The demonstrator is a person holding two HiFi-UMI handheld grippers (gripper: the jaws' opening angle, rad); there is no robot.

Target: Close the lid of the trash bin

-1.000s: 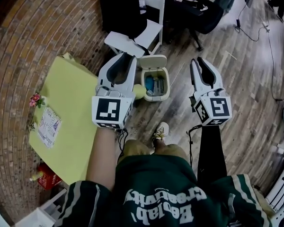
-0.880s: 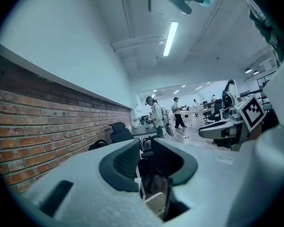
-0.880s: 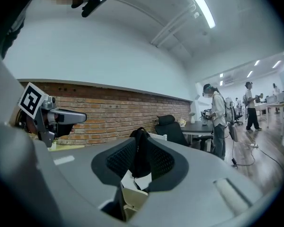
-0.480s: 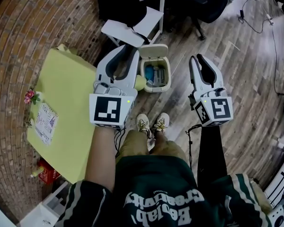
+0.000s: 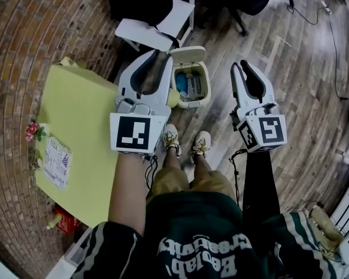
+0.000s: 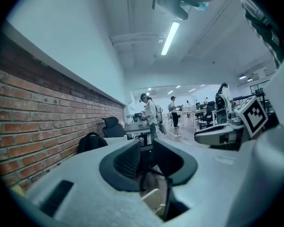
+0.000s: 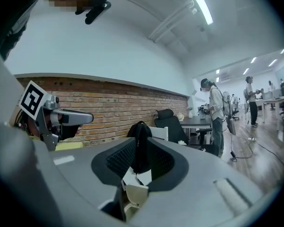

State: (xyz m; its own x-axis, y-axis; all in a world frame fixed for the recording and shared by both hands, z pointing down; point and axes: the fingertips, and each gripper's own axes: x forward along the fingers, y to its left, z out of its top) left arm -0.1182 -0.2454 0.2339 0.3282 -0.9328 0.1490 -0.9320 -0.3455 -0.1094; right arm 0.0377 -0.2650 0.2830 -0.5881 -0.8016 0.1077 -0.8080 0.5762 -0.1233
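Observation:
A small cream trash bin stands on the wood floor with its lid tipped up at the far side and rubbish showing inside. My left gripper hovers over the bin's left edge, well above it. Its jaws stand a narrow gap apart and hold nothing, as the left gripper view also shows. My right gripper hangs to the right of the bin, apart from it, its jaws likewise narrowly apart and empty. In that view a cream piece, seemingly the lid, shows low between the jaws.
A yellow table with flowers and a printed card sits left of the bin. Behind the bin stands a white chair by the brick wall. My shoes are just in front of the bin. People stand far off.
I have stepped closer to the bin and both grippers have sunk a little. The bin now lies nearer, between the two grippers, and both shoes show side by side.

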